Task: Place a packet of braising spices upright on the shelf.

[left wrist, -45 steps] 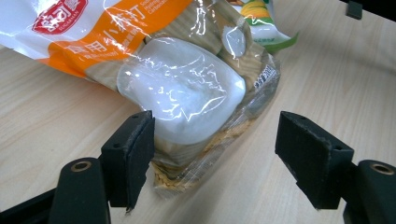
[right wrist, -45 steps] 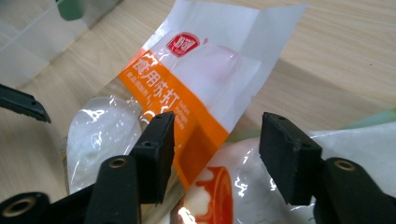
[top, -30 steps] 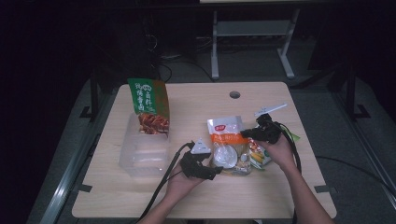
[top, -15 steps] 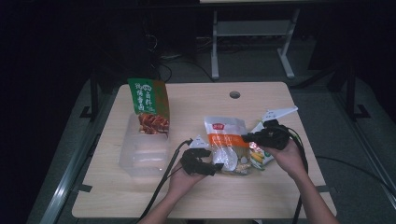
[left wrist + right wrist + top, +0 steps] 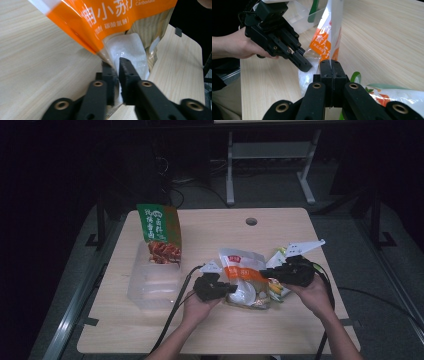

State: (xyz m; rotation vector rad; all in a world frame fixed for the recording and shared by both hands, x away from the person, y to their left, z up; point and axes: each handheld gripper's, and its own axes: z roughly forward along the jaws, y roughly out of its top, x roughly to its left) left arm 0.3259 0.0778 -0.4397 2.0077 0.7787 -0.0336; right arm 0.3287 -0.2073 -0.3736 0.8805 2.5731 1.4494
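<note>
The orange-and-white bag lies near the table centre, slightly toward 5 o'clock. The left gripper is clamped on its clear lower corner; the right gripper is closed tight on its edge. A green pouch stands at 10 o'clock.

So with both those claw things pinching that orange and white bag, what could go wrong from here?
The left gripper pinches only the thin clear bottom edge of the orange and white bag, so the film might slip out or tear if the pull grows.

The right gripper clamps another edge, lifting the bag over the table. If the grippers pull apart, a seam could split and spill the white powder.
</note>
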